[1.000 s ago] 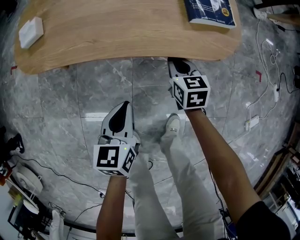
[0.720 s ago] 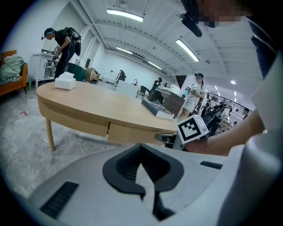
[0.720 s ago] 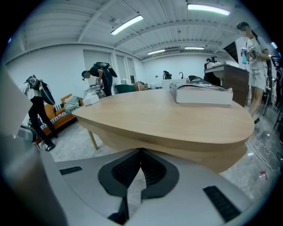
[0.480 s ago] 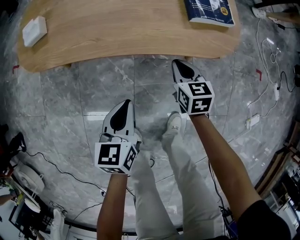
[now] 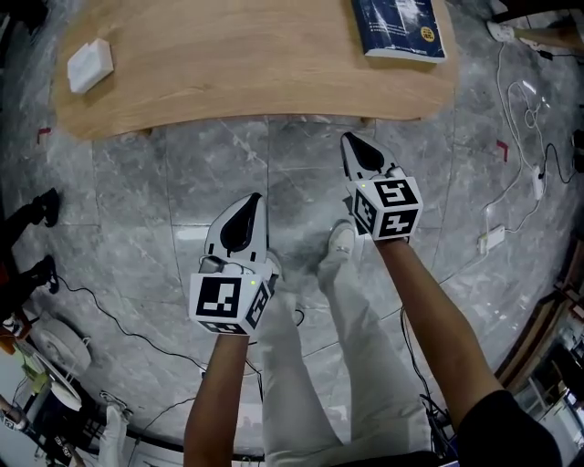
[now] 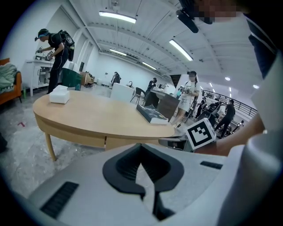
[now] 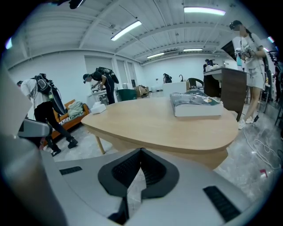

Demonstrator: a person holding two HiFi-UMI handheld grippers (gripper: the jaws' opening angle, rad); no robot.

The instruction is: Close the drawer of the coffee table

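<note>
**State.** Both grippers hang over the grey marble floor (image 5: pixel 182 173), clear of the pale oval wooden desk (image 5: pixel 255 55), which is the coffee table. The left gripper (image 5: pixel 249 206) sits well back from the desk edge. The right gripper (image 5: pixel 356 148) is nearer, its tips just short of that edge. On each gripper the jaws are together at the tips, with nothing between them.

**Task item.** The drawer front (image 6: pixel 129 142) is the panel in the apron to the right of a vertical seam. In the left gripper view it appears flush with the apron. In the head view nothing projects past the desk edge. We judge the drawer closed, or very nearly so, but we cannot confirm full seating from these views.

**Hazards from this state:**

1. Incomplete closure. If the drawer has no stop or catch, it may creep out, and we may need a further push.
2. Off-centre push. Pressing near one end of the panel would skew the drawer on its runners and jam it.
3. Tip slip. The narrow closed jaws give little contact, so on a smooth panel they may skid and mark the wood.
4. Desk movement. Excess force may slide the desk on the smooth floor and shift the dark blue book (image 5: pixel 401 25) or the small white box (image 5: pixel 89 66).
5. Footing. A white plug block (image 5: pixel 490 240) lies on the floor at the right, so stepping that way risks a snag.
</note>
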